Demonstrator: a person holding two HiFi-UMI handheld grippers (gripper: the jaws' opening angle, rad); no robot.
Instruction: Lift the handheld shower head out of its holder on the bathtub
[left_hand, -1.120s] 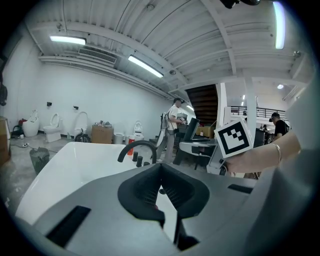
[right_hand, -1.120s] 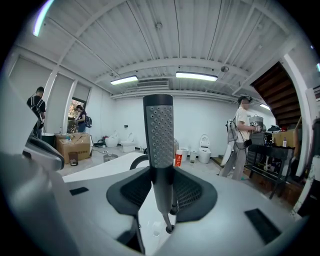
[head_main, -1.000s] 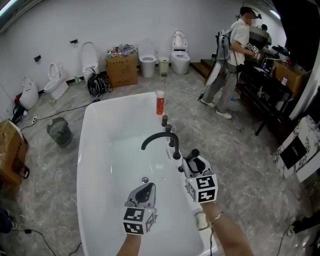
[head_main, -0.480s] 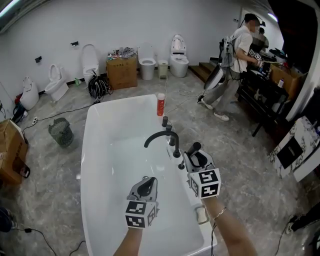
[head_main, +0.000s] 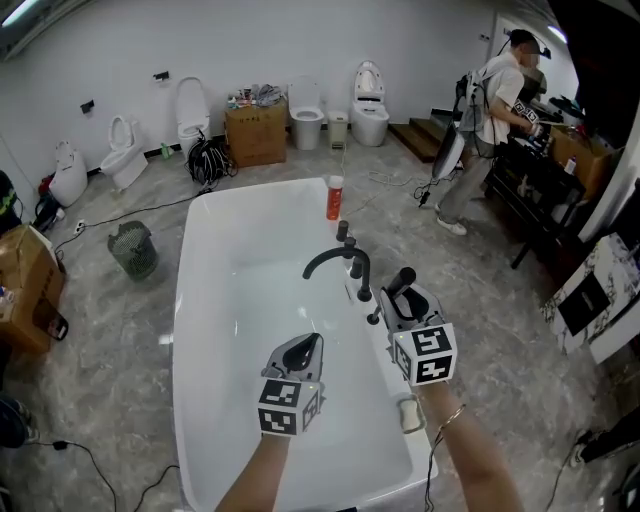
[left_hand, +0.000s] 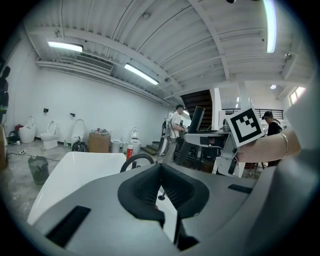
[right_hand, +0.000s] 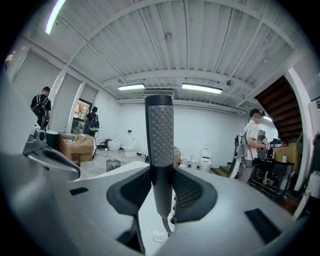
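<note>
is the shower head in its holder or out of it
Out: the shower head stands upright, clamped in the right gripper, its hose end hanging free below.

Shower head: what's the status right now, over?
Right gripper jaws shut on shower head, held upright, hose trailing below. Left gripper jaws shut, empty, over the bathtub. Black faucet close ahead, not touching.

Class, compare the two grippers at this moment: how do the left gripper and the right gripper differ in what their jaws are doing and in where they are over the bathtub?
1. The right gripper has its jaws closed on the shower head, which stands upright between them; the left gripper has its jaws together on nothing.
2. The left gripper is over the basin of the bathtub; the right gripper is at its right rim, beside the black faucet.
Both carry a marker cube and point away from the person.
</note>
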